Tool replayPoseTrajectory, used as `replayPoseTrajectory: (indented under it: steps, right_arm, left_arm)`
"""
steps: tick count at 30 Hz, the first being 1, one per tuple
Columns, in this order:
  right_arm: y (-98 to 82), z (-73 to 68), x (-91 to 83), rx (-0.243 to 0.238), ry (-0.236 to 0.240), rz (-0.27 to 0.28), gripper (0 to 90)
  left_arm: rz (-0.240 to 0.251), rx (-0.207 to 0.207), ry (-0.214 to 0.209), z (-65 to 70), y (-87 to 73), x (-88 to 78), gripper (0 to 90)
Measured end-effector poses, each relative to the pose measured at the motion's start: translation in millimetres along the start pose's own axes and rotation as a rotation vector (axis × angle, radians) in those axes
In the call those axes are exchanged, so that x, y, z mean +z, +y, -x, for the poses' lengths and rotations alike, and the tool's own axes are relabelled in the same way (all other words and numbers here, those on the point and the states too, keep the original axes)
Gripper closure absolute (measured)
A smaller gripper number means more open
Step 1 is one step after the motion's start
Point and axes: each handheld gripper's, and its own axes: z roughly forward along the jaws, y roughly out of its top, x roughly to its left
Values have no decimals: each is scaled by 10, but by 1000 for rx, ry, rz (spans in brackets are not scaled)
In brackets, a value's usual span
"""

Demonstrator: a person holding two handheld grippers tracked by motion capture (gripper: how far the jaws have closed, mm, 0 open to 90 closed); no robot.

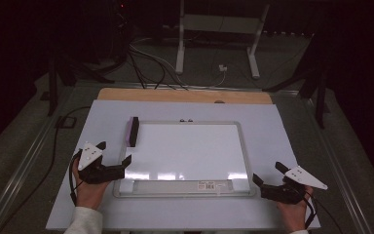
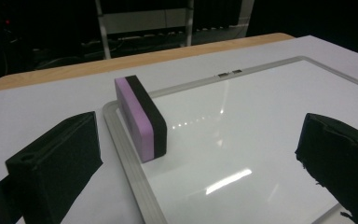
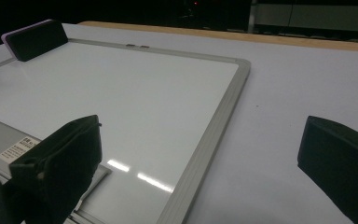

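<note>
Both grippers (image 1: 113, 152) (image 1: 268, 173) rest low, seemingly level, jaws apart.

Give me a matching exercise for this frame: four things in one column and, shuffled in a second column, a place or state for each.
Things:
1. eraser
2. whiteboard
3. left gripper
4. right gripper

Places or states:
A. lies flat on the table, its surface wiped clean
B. jaws open, at the board's near right corner
C. stands on edge on the board's far left corner, purple side outward
D. jaws open, at the board's near left corner, nothing between them

Pairs: 1-C, 2-A, 3-D, 4-B
</note>
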Motion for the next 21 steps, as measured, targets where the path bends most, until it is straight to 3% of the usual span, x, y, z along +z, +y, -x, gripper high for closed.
replayPoseTrajectory:
  steps: [6, 13, 21]
  right_arm:
    - [11, 3, -22, -2, -6, 21, 1]
    - [17, 20, -41, -3, -12, 41, 1]
    - [10, 68, -49, 3, -32, 52, 1]
  left_arm:
    - [19, 6, 30, -29, -110, -105, 6]
    - [52, 21, 35, -72, -187, -222, 6]
    - [77, 3, 47, -106, -209, -289, 6]
